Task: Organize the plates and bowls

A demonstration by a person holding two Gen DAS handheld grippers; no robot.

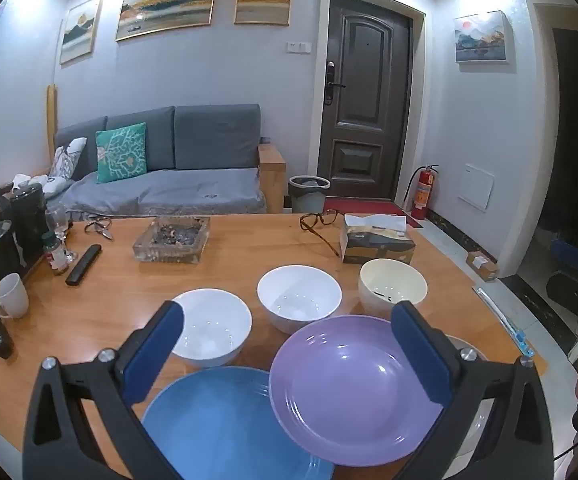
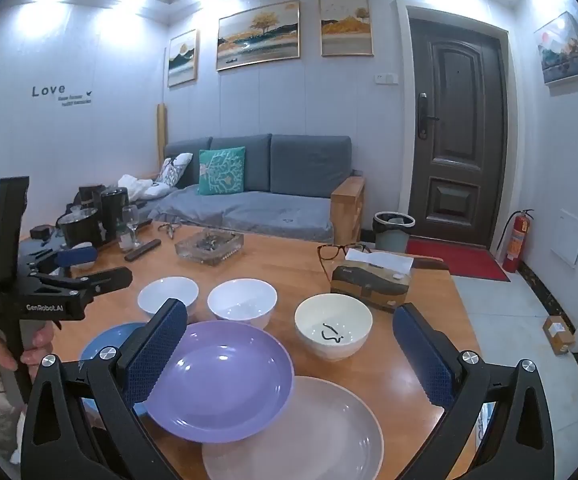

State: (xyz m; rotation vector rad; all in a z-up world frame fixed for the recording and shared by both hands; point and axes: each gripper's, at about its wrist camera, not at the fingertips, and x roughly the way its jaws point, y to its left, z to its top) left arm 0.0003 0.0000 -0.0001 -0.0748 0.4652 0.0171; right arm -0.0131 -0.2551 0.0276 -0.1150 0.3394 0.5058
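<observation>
I hold both tools above the table (image 2: 409,392), jaws wide, gripping nothing: left gripper (image 1: 289,344), right gripper (image 2: 291,348). Purple plate (image 2: 217,380) overlaps blue plate (image 1: 225,424) and pink plate (image 2: 309,432). Behind stand two white bowls (image 1: 213,326) and a cream bowl (image 2: 333,330).

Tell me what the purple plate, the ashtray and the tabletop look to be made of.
Purple plate: glossy glazed ceramic or melamine; sharp light glints, and the look cannot settle which.
Ashtray: thick clear glass; see-through walls, bright edges.
Tabletop: wood or wood-look laminate, smooth semi-gloss; orange grain, soft reflections.
</observation>
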